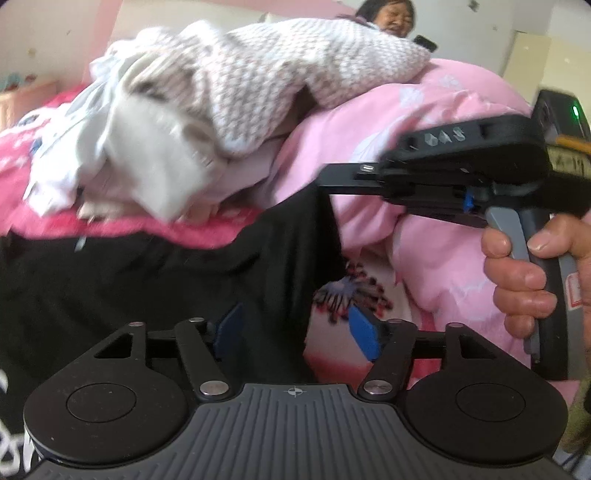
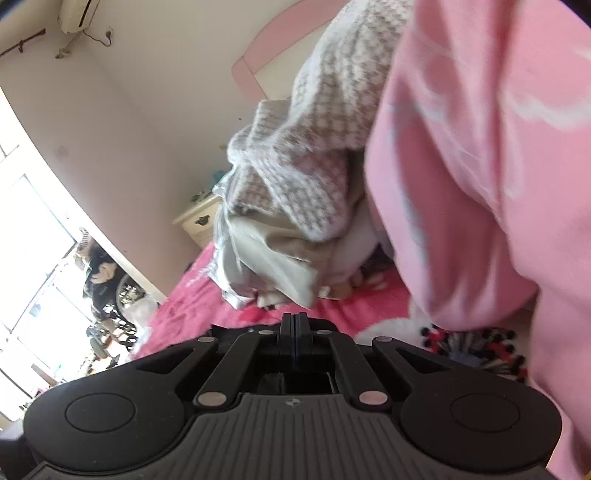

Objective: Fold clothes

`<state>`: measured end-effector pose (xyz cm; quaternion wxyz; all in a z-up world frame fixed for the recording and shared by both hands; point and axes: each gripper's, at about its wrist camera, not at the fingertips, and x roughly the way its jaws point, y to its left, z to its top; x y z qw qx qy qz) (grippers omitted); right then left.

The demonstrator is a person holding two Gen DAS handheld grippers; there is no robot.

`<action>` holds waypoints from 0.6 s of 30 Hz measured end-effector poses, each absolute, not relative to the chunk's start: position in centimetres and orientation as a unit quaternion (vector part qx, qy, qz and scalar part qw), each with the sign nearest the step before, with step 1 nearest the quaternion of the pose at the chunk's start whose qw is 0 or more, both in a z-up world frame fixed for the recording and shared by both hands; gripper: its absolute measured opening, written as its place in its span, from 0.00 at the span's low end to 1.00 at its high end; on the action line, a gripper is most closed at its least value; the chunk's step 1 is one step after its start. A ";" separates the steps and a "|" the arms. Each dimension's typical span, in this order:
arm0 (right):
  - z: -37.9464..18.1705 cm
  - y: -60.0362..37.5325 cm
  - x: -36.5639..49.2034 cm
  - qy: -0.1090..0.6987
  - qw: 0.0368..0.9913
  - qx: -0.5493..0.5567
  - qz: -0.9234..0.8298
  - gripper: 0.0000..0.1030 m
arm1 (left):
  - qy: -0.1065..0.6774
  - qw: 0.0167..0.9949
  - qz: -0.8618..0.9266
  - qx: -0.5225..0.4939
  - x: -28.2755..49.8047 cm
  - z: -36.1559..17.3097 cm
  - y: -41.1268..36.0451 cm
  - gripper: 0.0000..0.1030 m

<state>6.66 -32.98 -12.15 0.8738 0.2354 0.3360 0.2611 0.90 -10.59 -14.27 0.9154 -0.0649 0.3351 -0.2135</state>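
A black garment (image 1: 155, 280) lies on the pink bed cover (image 1: 207, 229), its right edge hanging from the tip of my right gripper (image 1: 328, 177). That gripper comes in from the right, held by a hand (image 1: 524, 273), and is shut on the black cloth. In the right wrist view its fingers (image 2: 294, 328) are pressed together; the cloth does not show there. My left gripper (image 1: 295, 328) is open, its blue pads (image 1: 364, 332) either side of the garment's edge, low over the bed.
A heap of clothes lies behind: a white garment (image 1: 147, 155) and a checked knit one (image 1: 258, 85) (image 2: 317, 147). A bulky pink quilt (image 1: 424, 147) (image 2: 480, 166) fills the right. A person (image 1: 391, 18) sits at the back. A bedside cabinet (image 2: 199, 221) stands by the wall.
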 end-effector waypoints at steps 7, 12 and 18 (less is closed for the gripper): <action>-12.9 -30.9 8.1 0.354 0.864 0.215 0.286 0.02 | 0.332 0.925 -0.166 -0.082 4.0 -15.4 -11.1 0.39; -13.8 -31.4 8.3 0.361 0.863 0.216 0.281 0.12 | 0.362 0.902 -0.146 -0.183 5.7 -16.9 -8.3 0.09; -14.6 -31.5 7.7 0.357 0.880 0.176 0.260 0.44 | 0.380 0.865 -0.108 -0.308 6.1 -19.2 -4.3 0.07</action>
